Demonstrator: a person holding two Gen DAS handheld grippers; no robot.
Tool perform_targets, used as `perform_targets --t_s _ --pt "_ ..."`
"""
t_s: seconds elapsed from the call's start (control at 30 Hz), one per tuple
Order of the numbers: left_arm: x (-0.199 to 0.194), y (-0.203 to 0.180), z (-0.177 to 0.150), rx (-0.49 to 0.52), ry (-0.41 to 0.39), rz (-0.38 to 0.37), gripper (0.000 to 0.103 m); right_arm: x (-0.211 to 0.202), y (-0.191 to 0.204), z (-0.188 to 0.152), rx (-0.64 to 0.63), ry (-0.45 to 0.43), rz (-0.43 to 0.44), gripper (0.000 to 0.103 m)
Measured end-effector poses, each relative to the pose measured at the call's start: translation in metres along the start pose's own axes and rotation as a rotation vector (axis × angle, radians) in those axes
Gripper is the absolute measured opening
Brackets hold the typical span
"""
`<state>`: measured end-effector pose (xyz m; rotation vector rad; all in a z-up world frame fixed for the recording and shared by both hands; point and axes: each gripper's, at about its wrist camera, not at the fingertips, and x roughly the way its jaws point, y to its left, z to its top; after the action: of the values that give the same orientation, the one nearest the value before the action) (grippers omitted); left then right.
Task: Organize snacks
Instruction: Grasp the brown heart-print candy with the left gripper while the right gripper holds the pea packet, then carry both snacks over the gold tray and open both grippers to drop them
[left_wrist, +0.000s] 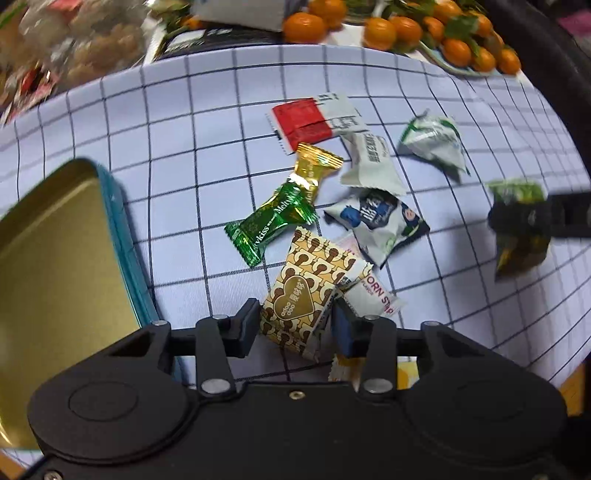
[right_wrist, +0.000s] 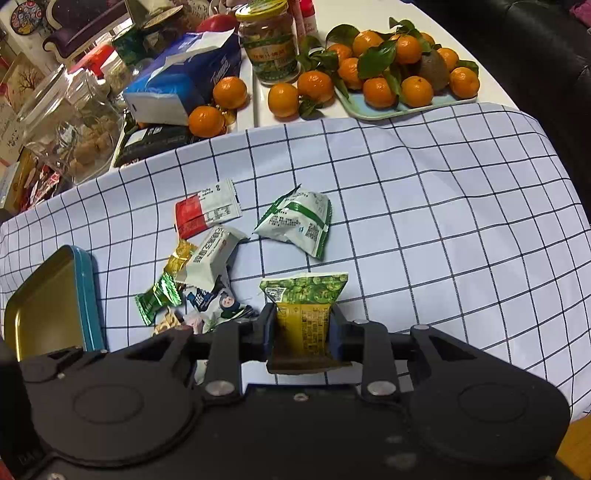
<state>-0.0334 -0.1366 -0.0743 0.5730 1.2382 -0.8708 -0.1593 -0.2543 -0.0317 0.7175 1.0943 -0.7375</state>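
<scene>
My left gripper (left_wrist: 295, 325) has its jaws apart around the gold-and-brown packet (left_wrist: 303, 295), a heart printed on it; I cannot tell whether the pads touch it. Just beyond that packet lies a green foil candy (left_wrist: 273, 221) reading "Meltykiss", with a white packet (left_wrist: 373, 291) lettered "ORN" tucked beside it. The open teal tin (left_wrist: 74, 251), gold inside, sits left of the heap on the checked cloth (left_wrist: 184, 122). My right gripper (right_wrist: 303, 325) is clamped on a green-and-yellow pea snack packet (right_wrist: 306, 295), small print unreadable. Beyond the heap, a red-and-white sachet (right_wrist: 207, 212) and a green-and-white pouch (right_wrist: 299, 221). A "Tempo" tissue pack (right_wrist: 184, 81) lies near the mandarins (right_wrist: 391, 70).
</scene>
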Motion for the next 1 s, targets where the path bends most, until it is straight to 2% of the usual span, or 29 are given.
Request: perform_targets --t_s 0.2,0.33,0.57,0.83,1.0 --pt "-0.005 0.013 0.006 -0.121 -0.001 0.034 0.048 0.013 0.01 -0.003 -0.023 0.044 -0.012 0.031" --pt "-0.017 0.021 0.006 -0.157 -0.053 0.088 0.048 0.017 0.019 -0.004 -0.044 0.048 -0.018 0.031" --pt "-0.044 0.056 0.009 -0.277 -0.13 0.123 0.048 0.015 0.042 -0.002 -0.081 0.034 -0.011 0.031" --pt "-0.066 0.113 0.005 -0.416 -0.204 0.256 0.048 0.01 0.087 -0.002 -0.144 0.005 0.026 0.031" --pt "-0.07 0.148 -0.002 -0.487 -0.206 0.368 0.048 0.01 0.123 -0.004 -0.216 -0.026 0.049 0.031"
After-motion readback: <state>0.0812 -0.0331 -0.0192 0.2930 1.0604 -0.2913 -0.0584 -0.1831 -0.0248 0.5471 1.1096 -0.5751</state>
